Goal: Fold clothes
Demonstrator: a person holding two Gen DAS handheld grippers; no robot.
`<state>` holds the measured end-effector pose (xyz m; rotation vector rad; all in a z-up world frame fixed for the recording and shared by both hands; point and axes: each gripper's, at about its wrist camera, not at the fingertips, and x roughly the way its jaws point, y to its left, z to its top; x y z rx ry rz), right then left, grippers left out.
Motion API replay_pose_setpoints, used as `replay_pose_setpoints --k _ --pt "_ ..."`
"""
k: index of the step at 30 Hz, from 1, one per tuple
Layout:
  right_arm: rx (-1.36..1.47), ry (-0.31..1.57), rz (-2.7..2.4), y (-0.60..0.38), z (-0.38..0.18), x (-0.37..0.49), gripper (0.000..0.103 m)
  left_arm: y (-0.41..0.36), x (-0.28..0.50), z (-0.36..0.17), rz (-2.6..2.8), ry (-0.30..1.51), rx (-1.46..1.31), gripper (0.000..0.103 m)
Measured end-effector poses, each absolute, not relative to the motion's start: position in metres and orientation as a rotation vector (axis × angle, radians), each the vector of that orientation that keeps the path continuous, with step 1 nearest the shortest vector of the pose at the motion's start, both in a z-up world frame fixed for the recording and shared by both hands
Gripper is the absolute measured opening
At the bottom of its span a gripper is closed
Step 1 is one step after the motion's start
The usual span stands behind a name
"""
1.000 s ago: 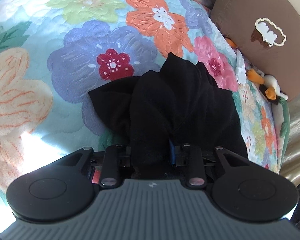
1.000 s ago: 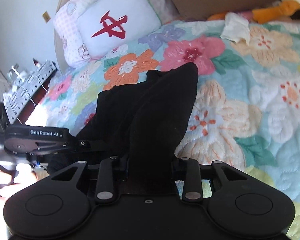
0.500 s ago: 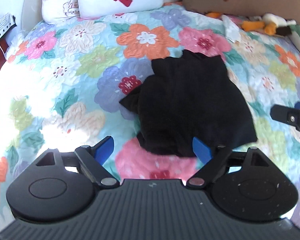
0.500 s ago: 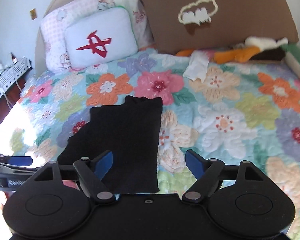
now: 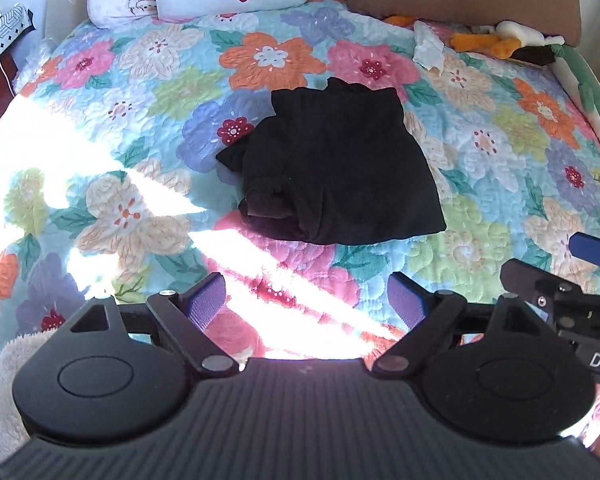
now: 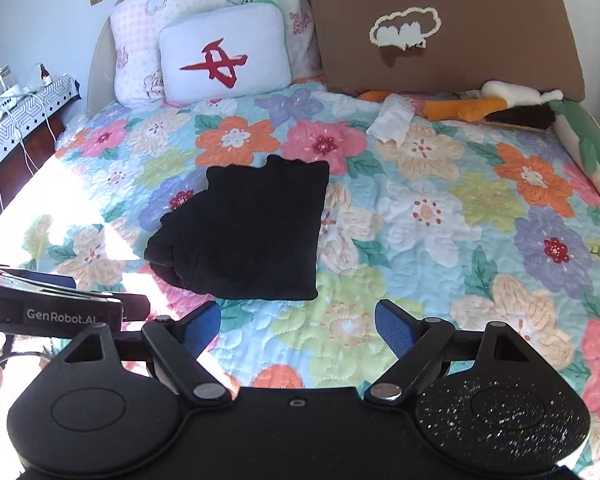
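Black and folded into a rough rectangle, a garment (image 5: 336, 164) lies on the floral quilt (image 5: 500, 184) near the middle of the bed, its left edge bunched. The left gripper (image 5: 306, 300) and right gripper (image 6: 298, 324) hover over the quilt on its near side, apart from the cloth, jaws spread wide and holding nothing. Pillows (image 6: 224, 56) line the headboard.

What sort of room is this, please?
Most likely a bedroom: a bed under a floral quilt, pillows against the headboard, and a plush toy beside them. A folded black garment lies on the quilt.
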<state>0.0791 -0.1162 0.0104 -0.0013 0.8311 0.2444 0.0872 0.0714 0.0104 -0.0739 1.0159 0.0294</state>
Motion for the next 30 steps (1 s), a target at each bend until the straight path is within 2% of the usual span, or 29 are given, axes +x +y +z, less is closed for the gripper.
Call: replay_pose_setpoints --k 30 --pt "0.019 0.818 0.203 -0.125 -0.002 0.082 0.088 0.048 0.086 0.013 0.051 1.005 0.016 0.092"
